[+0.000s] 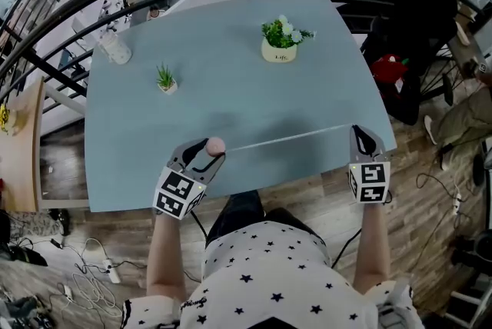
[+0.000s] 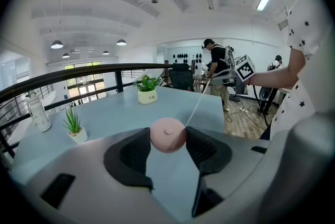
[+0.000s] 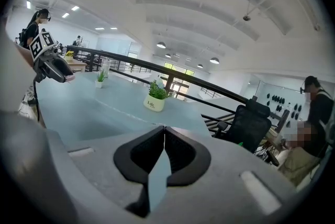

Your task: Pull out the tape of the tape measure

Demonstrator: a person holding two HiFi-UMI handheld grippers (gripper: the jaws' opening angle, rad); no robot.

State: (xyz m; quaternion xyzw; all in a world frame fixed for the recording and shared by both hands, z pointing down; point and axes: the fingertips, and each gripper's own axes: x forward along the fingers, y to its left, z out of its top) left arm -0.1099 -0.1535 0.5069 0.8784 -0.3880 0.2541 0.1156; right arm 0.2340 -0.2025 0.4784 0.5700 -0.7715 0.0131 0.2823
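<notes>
In the head view, your left gripper (image 1: 209, 151) sits at the lower left, over the near edge of the blue table (image 1: 231, 89). Its 2 jaws are closed on the round pink tape measure (image 1: 216, 145). The tape (image 1: 288, 137) leaves that case as a thin pale line running towards the right of the frame, almost parallel to the table's near edge. It ends at the tips of your right gripper (image 1: 360, 131) at the lower right. So the long axis lies left to right across the frame, with the case in your left hand and the free end at your right. Both forearms reach forward from your body, well apart, and each gripper tips a little downward.

In the left gripper view, the pink case fills the gap at the centre, with both dark pads pressing on its sides. The jaws stand wide only because the case is wide. The tape climbs from it towards the upper right, where your other gripper shows.

In the right gripper view, the 2 jaws meet in a closed seam at the centre. The tape crosses the table top from the left and vanishes at that seam, so I judge its end is pinched there. Your left gripper shows small at the upper left.

To draw out more, I judge you would carry your right hand further right along that line, away from the case
</notes>
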